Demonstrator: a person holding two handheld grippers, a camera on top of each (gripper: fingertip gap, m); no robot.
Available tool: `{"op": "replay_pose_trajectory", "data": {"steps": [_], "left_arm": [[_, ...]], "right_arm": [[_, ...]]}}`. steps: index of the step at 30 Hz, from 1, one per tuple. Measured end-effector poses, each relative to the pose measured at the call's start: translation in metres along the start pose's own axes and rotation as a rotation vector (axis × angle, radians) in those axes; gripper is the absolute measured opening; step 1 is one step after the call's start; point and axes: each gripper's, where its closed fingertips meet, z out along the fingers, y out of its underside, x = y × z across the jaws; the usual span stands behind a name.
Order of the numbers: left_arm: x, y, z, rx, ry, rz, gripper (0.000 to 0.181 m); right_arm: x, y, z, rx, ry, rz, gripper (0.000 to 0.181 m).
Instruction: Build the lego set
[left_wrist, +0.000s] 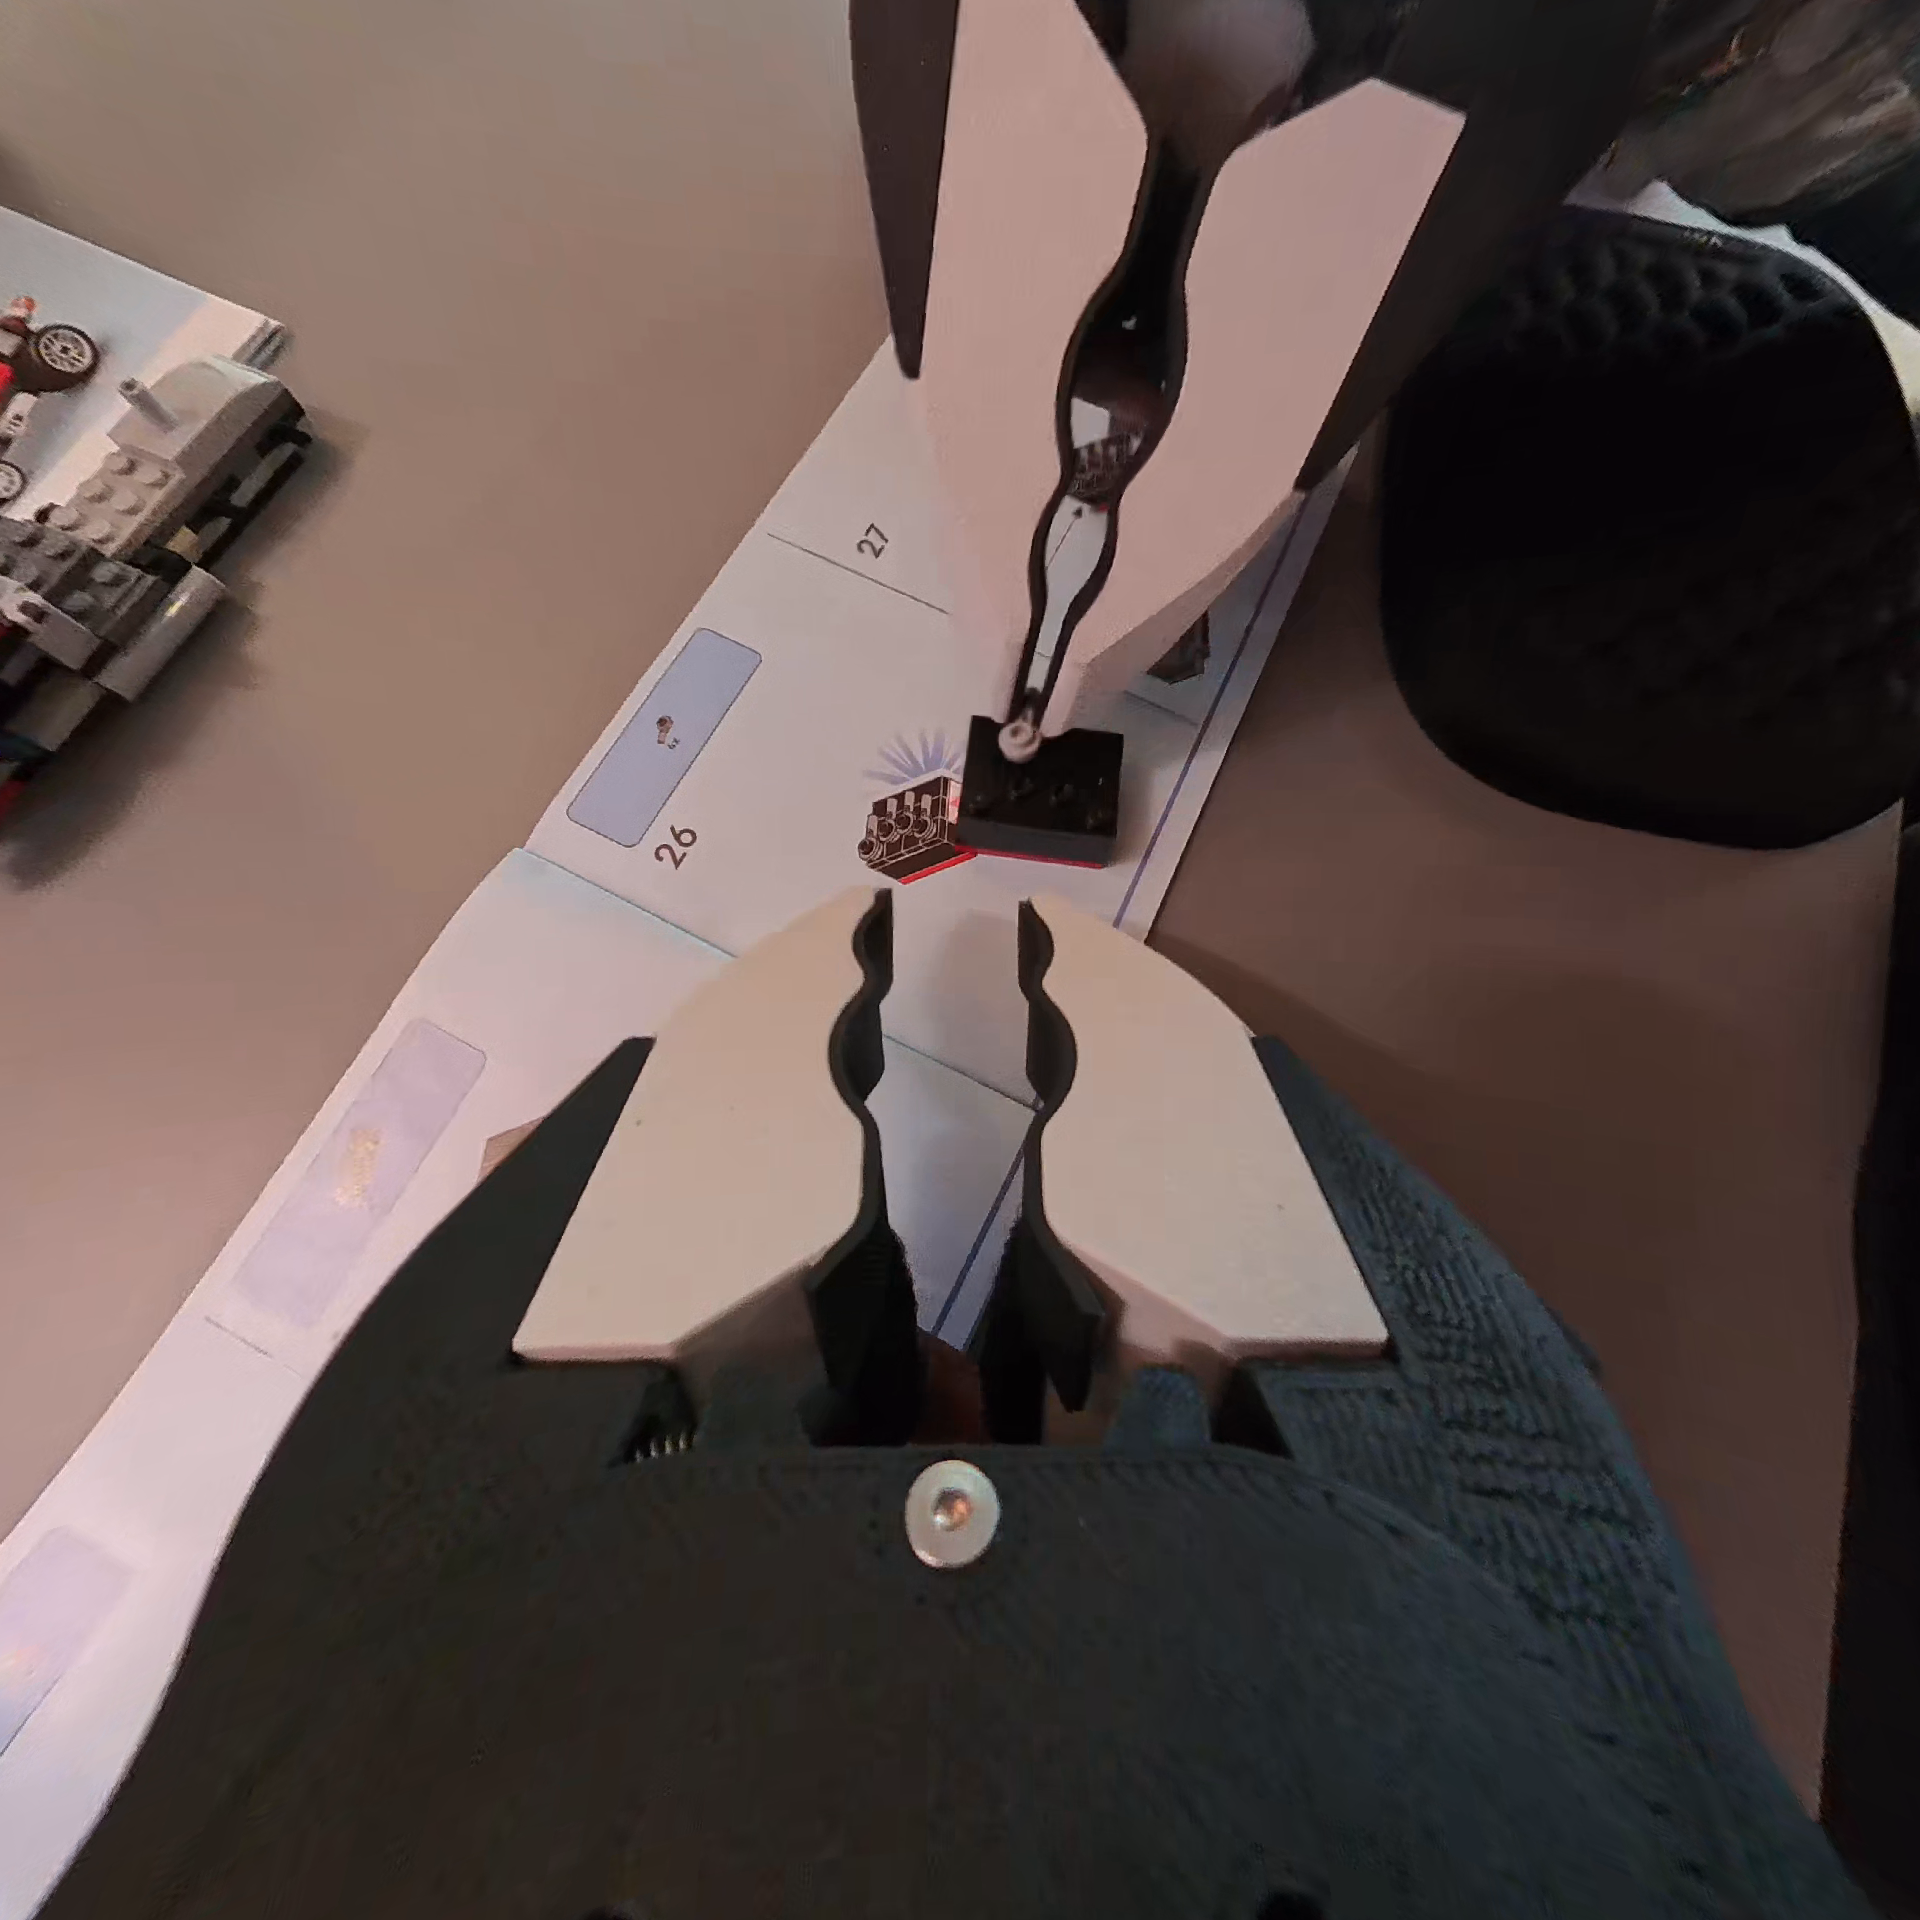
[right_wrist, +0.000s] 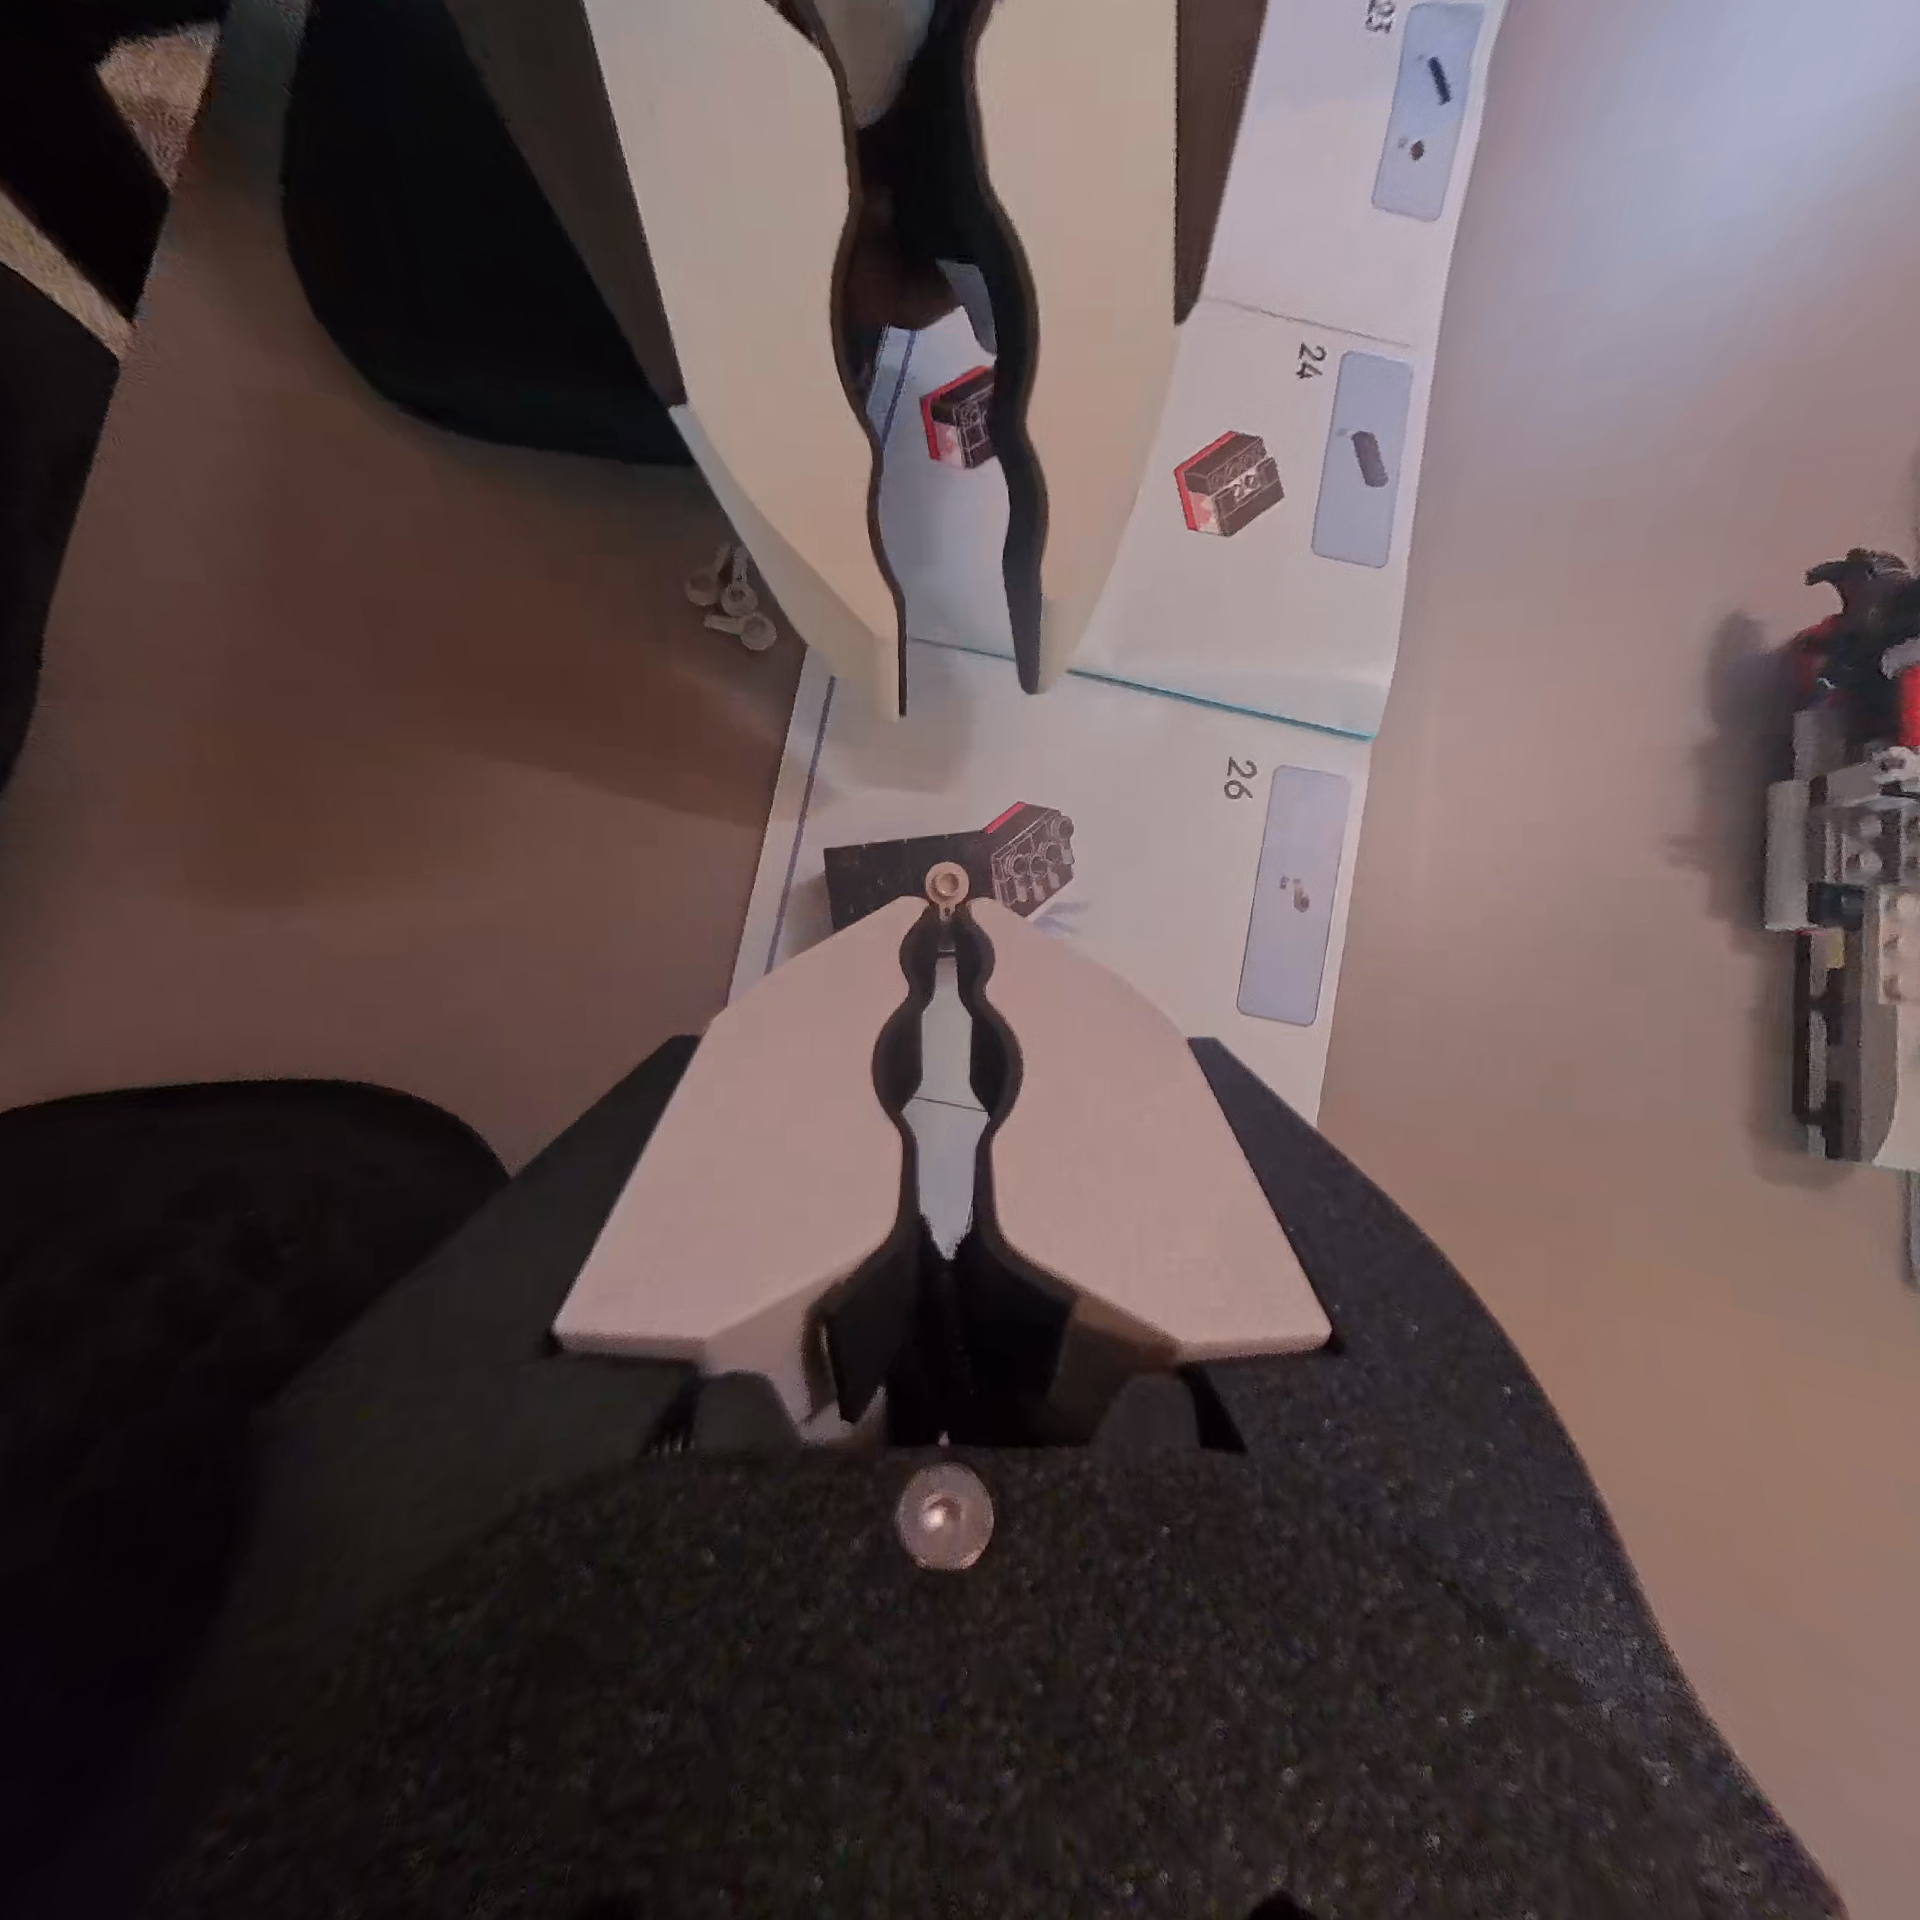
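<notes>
The right gripper (right_wrist: 948, 914), pinched shut on a small grey peg (right_wrist: 948, 884), holds it at the black block (left_wrist: 1042, 792) lying on the instruction booklet (left_wrist: 790, 665), apparently ready to press in, while the left gripper (left_wrist: 956, 914) waits nearby, slightly open and empty.

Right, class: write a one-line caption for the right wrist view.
Right gripper presses a small grey peg onto the black brick on the instruction booklet.
</notes>
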Motion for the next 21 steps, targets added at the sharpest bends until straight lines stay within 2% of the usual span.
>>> {"op": "replay_pose_trajectory", "data": {"steps": [6, 21], "left_arm": [[0.0028, 0.0021, 0.0026, -0.017, 0.031, -0.001, 0.015], [0.0038, 0.0004, 0.0033, -0.005, 0.052, -0.005, 0.014]], "right_arm": [[0.0049, 0.0009, 0.0055, -0.057, -0.007, -0.057, 0.003], [0.0051, -0.0013, 0.0102, -0.102, -0.051, -0.119, 0.003]]}}
